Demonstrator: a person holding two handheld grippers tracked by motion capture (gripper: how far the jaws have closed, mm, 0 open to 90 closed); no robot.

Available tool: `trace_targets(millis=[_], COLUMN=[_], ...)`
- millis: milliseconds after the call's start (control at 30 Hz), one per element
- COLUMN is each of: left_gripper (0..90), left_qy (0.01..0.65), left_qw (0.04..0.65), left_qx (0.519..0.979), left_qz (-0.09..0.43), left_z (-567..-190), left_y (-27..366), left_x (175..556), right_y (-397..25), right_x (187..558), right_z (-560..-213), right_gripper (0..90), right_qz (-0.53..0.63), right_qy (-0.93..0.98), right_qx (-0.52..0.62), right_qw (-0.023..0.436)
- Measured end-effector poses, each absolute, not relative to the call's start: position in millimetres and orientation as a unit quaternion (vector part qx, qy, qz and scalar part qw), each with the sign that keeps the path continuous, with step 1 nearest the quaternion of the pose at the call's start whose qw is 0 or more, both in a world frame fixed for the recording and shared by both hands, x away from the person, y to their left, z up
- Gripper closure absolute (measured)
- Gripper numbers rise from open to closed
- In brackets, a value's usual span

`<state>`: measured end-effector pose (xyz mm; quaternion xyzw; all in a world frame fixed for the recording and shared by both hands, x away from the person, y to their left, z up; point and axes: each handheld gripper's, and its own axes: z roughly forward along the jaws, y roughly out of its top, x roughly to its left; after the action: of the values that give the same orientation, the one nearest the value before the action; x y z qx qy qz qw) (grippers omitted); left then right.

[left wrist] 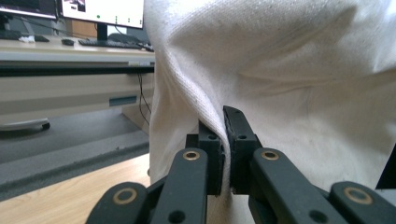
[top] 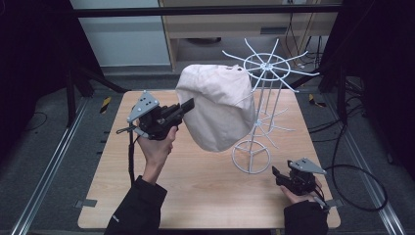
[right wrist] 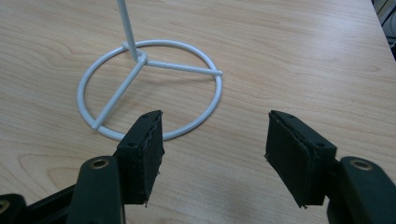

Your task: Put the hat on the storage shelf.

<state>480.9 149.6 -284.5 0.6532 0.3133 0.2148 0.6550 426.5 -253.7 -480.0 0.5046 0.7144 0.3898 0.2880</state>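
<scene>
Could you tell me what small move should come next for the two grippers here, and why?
Probably bring the right gripper forward to steady the white wire stand at its ring base. The left gripper is clamped on the cream hat, held up against the stand's upper prongs, while the right gripper's jaws sit open just short of the base.

High view: table (top: 195, 196) evenly lit from above, surroundings fell to near black at both sides. Soft shadows only; faint one under rack (top: 259, 117) base. Picture slightly soft, low detail.

Left gripper view: cloth (left wrist: 289, 70) bright, near washed out at top; weave sharp, monitors (left wrist: 102, 11) behind glared white, blurred.

Right gripper view: wood grain crisp, even light, jaws close and slightly soft.
</scene>
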Motion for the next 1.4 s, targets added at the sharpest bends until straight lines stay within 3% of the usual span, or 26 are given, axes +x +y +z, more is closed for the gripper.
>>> trace_targets(millis=[833, 1067, 1400], left_gripper=[81.4, 62.5, 50.1], left_qy=[0.313, 0.313, 0.31], left_qw=[0.622, 0.613, 0.618], left_qx=[0.687, 0.692, 0.686], left_qz=[0.21, 0.218, 0.226], left_z=[-312.1, -317.1, -318.1], left_y=[128.9, 133.7, 145.9], left_x=[487.0, 487.6, 480.2], right_y=[-254.3, -254.0, -254.2], right_x=[426.7, 426.6, 426.7], right_z=[-480.4, -480.3, -480.6], right_gripper=[36.5, 36.5, 36.5], right_qz=[0.39, 0.391, 0.39], right_qy=[0.714, 0.714, 0.714], right_qx=[0.503, 0.503, 0.504], right_qw=[0.291, 0.29, 0.291])
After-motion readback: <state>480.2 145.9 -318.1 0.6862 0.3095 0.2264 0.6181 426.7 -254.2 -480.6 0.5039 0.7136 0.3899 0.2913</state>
